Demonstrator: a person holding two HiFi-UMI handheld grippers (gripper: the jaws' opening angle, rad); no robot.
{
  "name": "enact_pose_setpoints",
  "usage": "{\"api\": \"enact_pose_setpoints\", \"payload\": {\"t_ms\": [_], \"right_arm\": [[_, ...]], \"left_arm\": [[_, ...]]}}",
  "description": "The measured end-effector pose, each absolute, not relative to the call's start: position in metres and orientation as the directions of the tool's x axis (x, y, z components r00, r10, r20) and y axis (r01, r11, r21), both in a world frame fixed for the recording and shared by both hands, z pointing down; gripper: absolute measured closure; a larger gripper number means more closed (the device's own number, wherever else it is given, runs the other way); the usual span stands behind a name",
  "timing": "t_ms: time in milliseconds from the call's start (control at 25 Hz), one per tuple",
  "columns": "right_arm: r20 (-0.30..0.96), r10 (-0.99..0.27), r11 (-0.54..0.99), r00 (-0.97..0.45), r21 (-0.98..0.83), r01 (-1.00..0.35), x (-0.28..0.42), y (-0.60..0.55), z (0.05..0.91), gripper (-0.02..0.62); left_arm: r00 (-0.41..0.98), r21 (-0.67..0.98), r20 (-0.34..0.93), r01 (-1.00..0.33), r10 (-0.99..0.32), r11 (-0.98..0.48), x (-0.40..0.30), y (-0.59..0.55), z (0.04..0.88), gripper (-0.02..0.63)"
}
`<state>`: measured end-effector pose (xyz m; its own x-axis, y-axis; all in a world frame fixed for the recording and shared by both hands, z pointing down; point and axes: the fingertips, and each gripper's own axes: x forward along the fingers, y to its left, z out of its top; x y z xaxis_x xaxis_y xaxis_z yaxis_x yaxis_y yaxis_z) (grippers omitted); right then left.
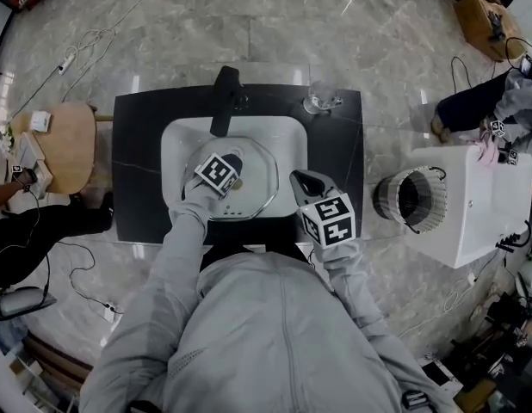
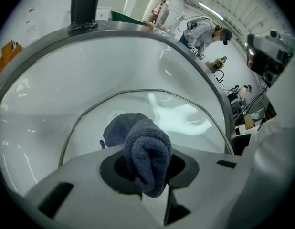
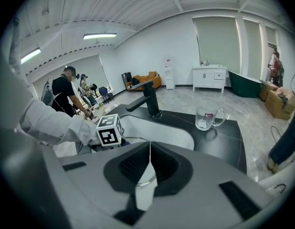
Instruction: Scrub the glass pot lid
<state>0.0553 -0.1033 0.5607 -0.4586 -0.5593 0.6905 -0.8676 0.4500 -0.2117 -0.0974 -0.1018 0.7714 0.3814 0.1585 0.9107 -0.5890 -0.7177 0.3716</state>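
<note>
A round glass pot lid (image 1: 257,183) with a metal rim lies in the white sink basin (image 1: 182,140). My left gripper (image 1: 232,162) hangs over the lid's middle, shut on a dark blue cloth (image 2: 146,151). The cloth's free end rests on the lid (image 2: 185,116) and hides its centre. My right gripper (image 1: 299,179) is at the lid's right edge. Its jaws meet in a thin line in the right gripper view (image 3: 149,163), with the lid's rim (image 3: 143,181) caught between them.
A black faucet (image 1: 225,101) stands behind the basin, and a glass mug (image 1: 320,101) sits on the black counter (image 1: 137,170) at the back right. A wooden stool (image 1: 64,144) is to the left and a white appliance (image 1: 473,205) to the right. Cables lie on the floor.
</note>
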Motion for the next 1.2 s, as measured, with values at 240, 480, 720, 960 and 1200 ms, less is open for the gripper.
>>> {"api": "enact_pose_setpoints", "payload": {"t_ms": [240, 480, 720, 960, 1200], "right_arm": [[0.701, -0.558, 0.427, -0.444, -0.217, -0.878, 0.063, -0.092, 0.564, 0.566], [0.699, -0.564, 0.427, -0.439, -0.208, -0.88, 0.066, -0.088, 0.561, 0.566], [0.698, -0.567, 0.424, -0.438, -0.208, -0.881, 0.066, -0.084, 0.56, 0.566], [0.698, -0.556, 0.444, -0.451, -0.21, -0.871, 0.056, -0.081, 0.56, 0.566], [0.697, -0.538, 0.479, -0.474, -0.21, -0.852, 0.044, -0.08, 0.56, 0.566]], "left_arm": [[0.415, 0.404, 0.89, -0.531, 0.187, -0.745, -0.055, -0.087, 0.766, 0.512], [0.513, 0.494, 0.832, -0.508, 0.214, -0.706, -0.01, -0.072, 0.751, 0.512], [0.544, 0.521, 0.806, -0.465, 0.233, -0.716, 0.007, -0.057, 0.74, 0.512], [0.524, 0.521, 0.809, -0.425, 0.268, -0.741, -0.016, -0.043, 0.733, 0.512], [0.434, 0.448, 0.864, -0.431, 0.255, -0.784, -0.06, -0.041, 0.735, 0.512]]}}
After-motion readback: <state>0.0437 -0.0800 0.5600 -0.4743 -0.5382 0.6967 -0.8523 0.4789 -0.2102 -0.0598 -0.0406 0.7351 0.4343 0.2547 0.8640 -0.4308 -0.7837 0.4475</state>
